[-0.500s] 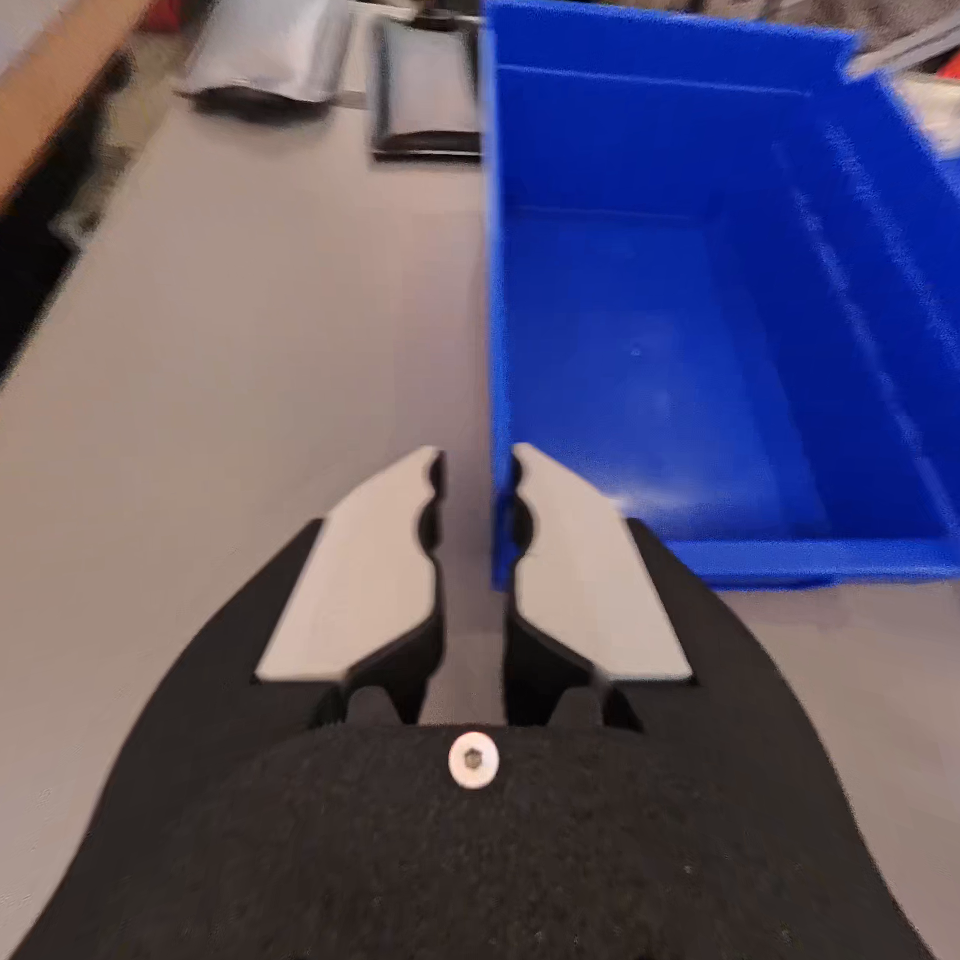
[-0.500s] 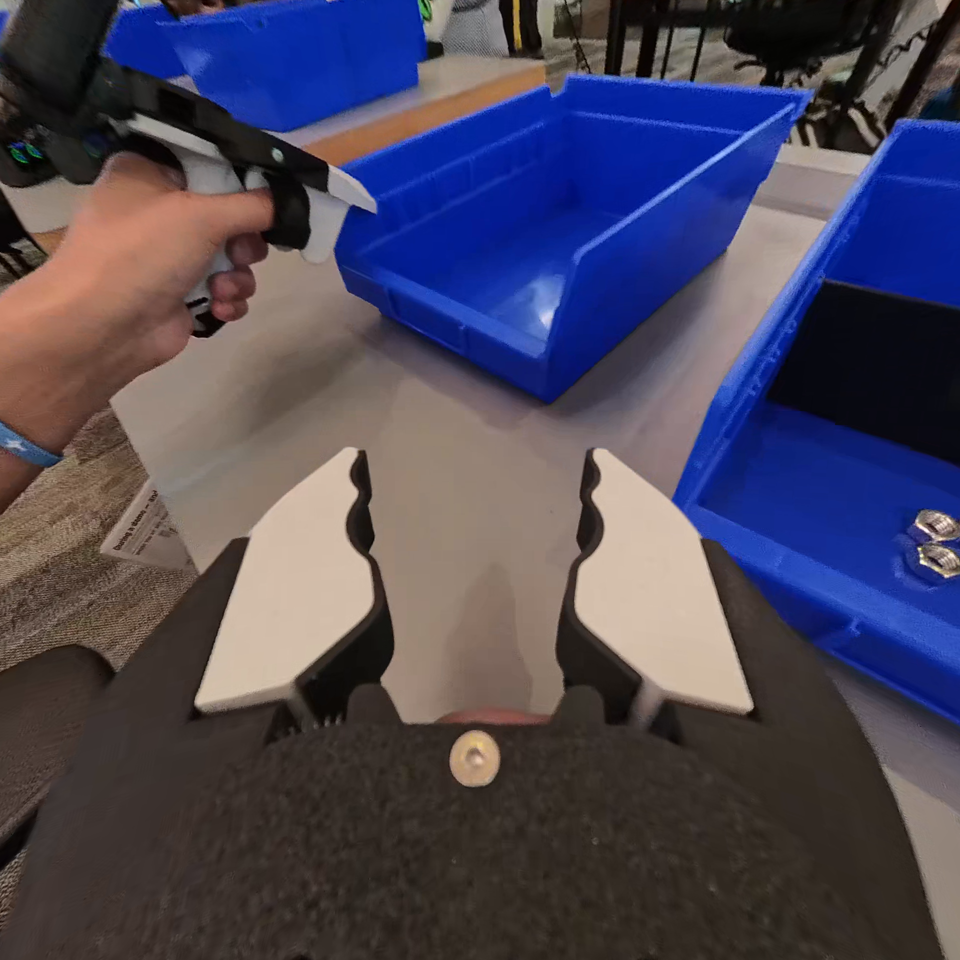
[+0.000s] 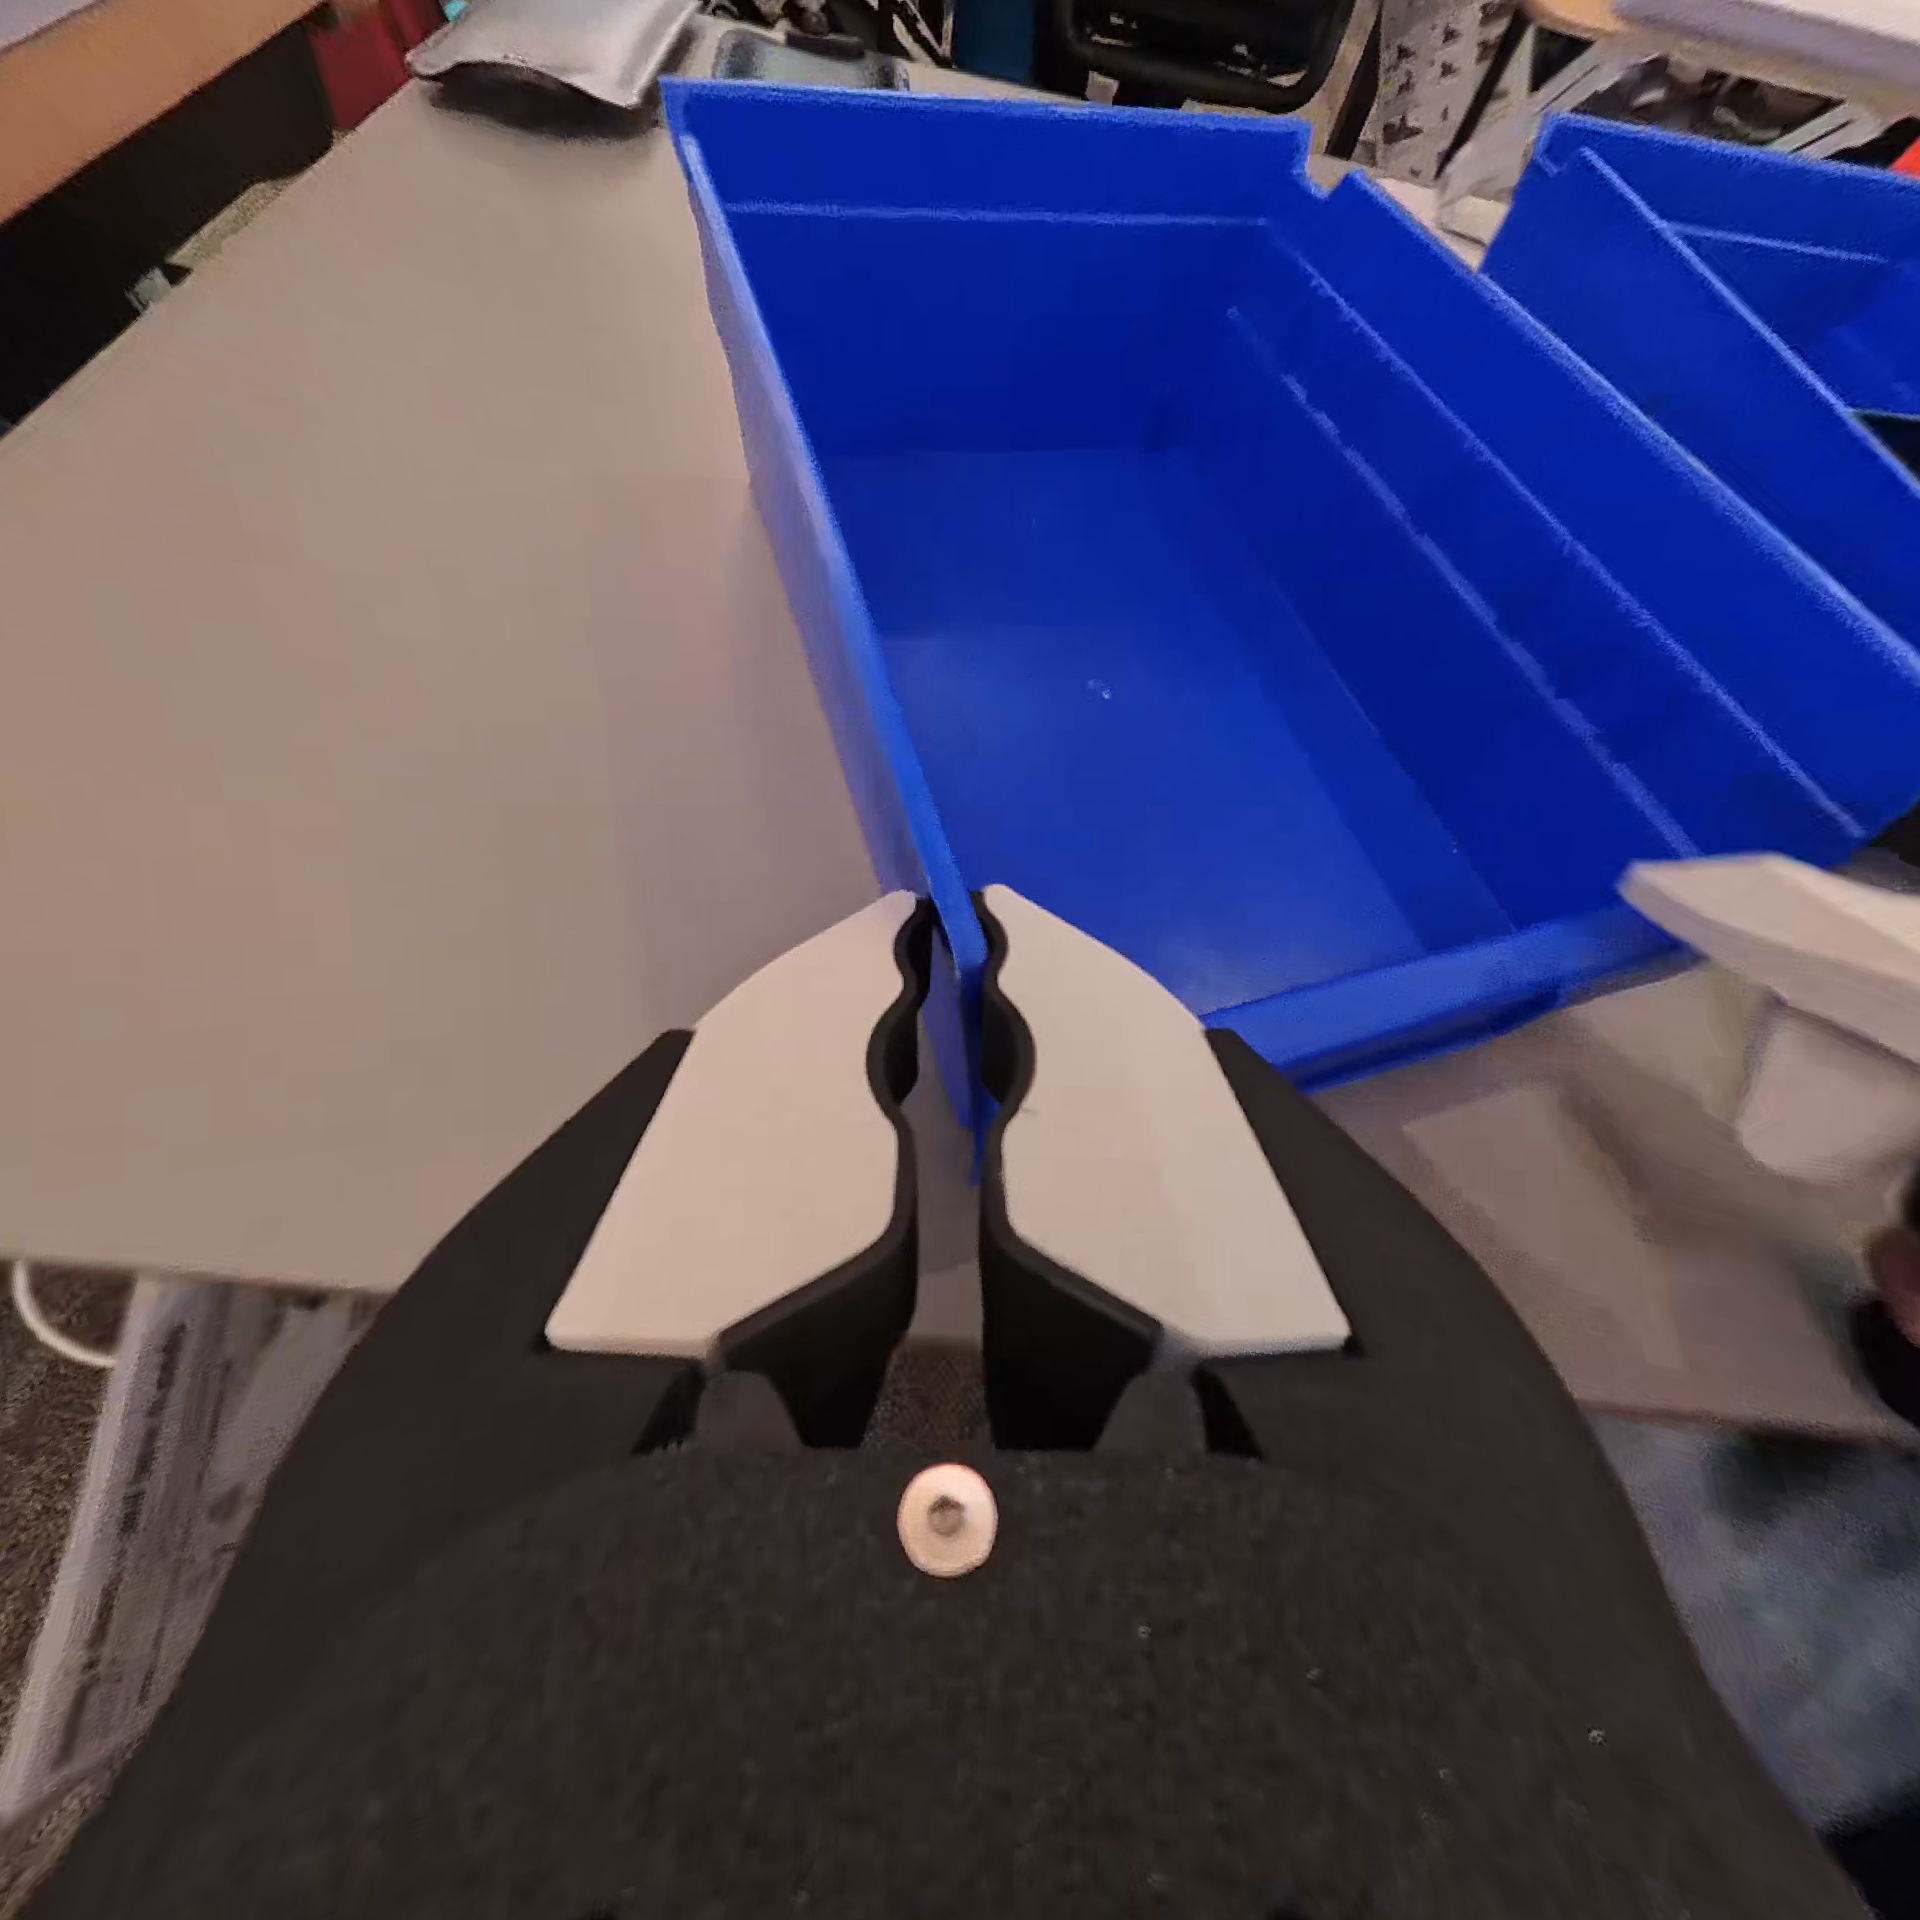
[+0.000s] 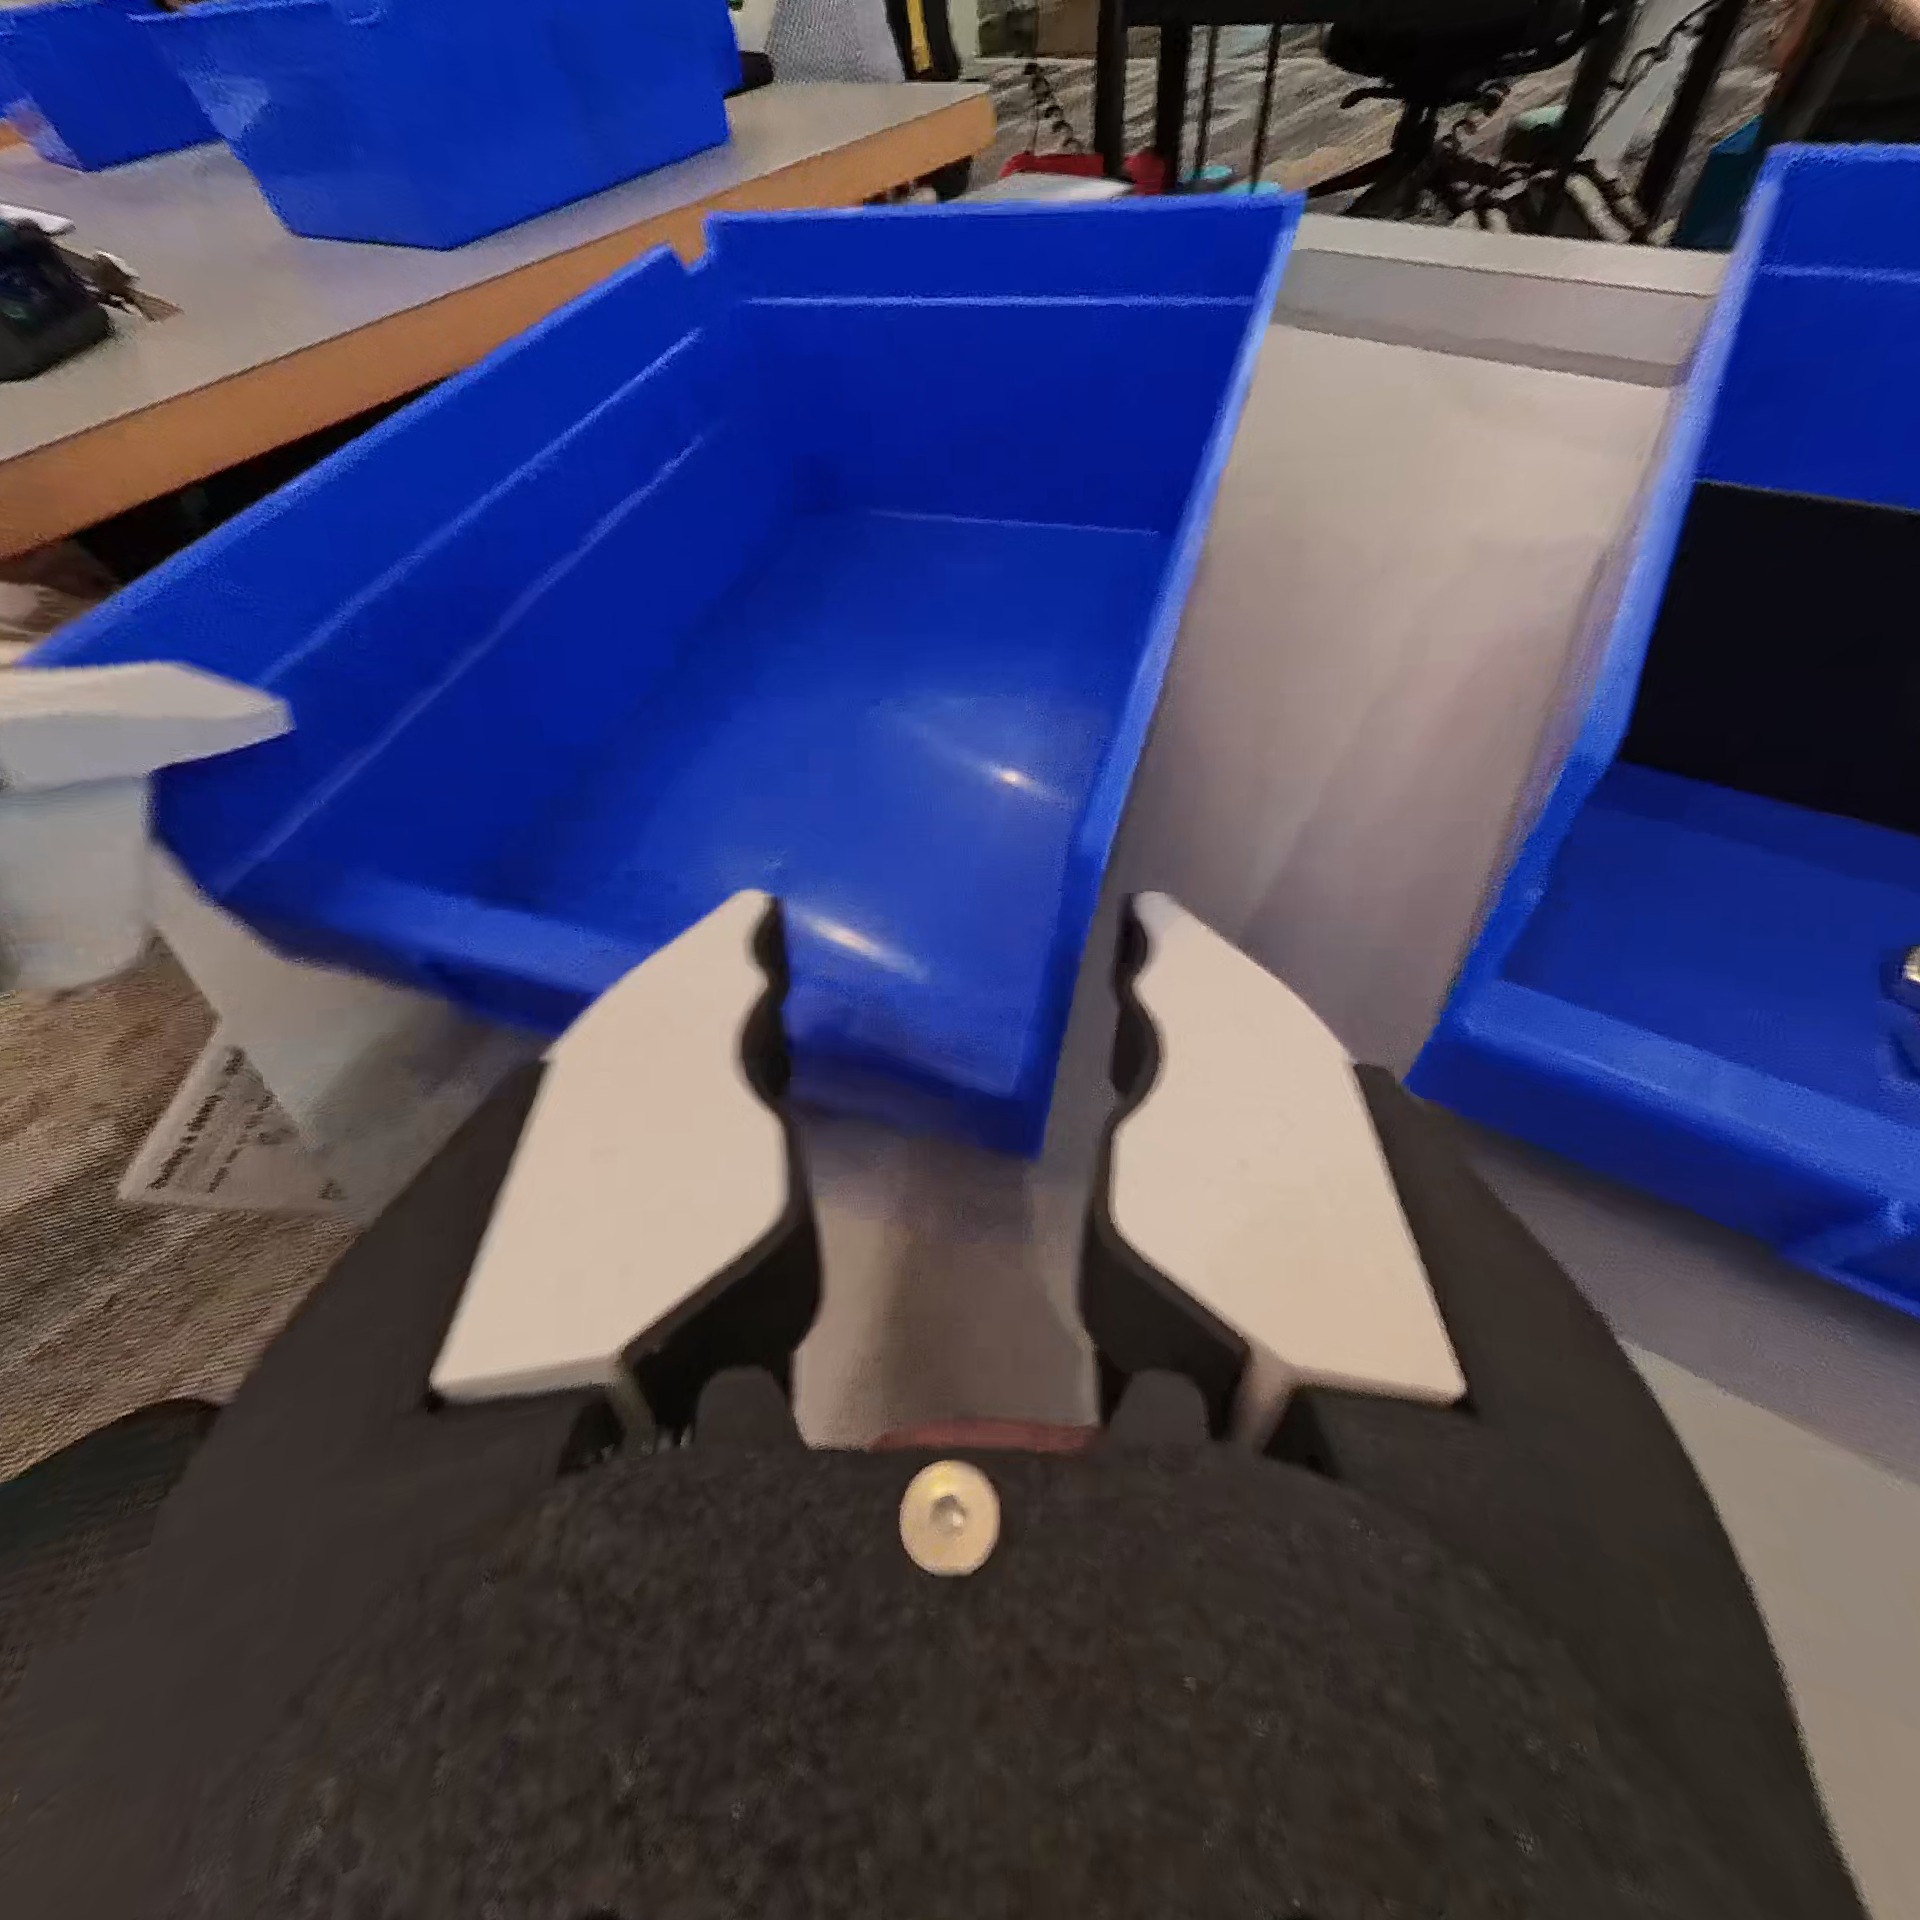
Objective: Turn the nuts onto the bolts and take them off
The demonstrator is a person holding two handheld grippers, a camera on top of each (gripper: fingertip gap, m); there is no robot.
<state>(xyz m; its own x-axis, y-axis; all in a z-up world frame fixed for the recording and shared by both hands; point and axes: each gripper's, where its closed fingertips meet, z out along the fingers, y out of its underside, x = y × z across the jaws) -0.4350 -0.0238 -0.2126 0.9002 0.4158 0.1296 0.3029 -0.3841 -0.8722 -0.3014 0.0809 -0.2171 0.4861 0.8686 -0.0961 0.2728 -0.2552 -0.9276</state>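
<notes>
Two tools at blue bin [image 3: 1143, 675], left tool [image 3: 951, 914] clamping its corner wall, right tool [image 4: 951, 914] agape before it.

Sitting on grey table [image 3: 416, 727]: empty blue bin [image 3: 1143, 727], open-topped, low front lip facing near edge. Standing just beside it on the right: second blue bin [image 4: 1714, 987], carrying a black divider [image 4: 1787, 644] across its middle. Lying at far end of table: silver pouches [image 3: 551, 52], blurred. Resting on neighbouring wood-edged table [image 4: 312, 312]: more blue bins [image 4: 468, 125]. Lying on patterned carpet [image 4: 104, 1299] below table edge: printed paper sheet [image 4: 229, 1132].
</notes>
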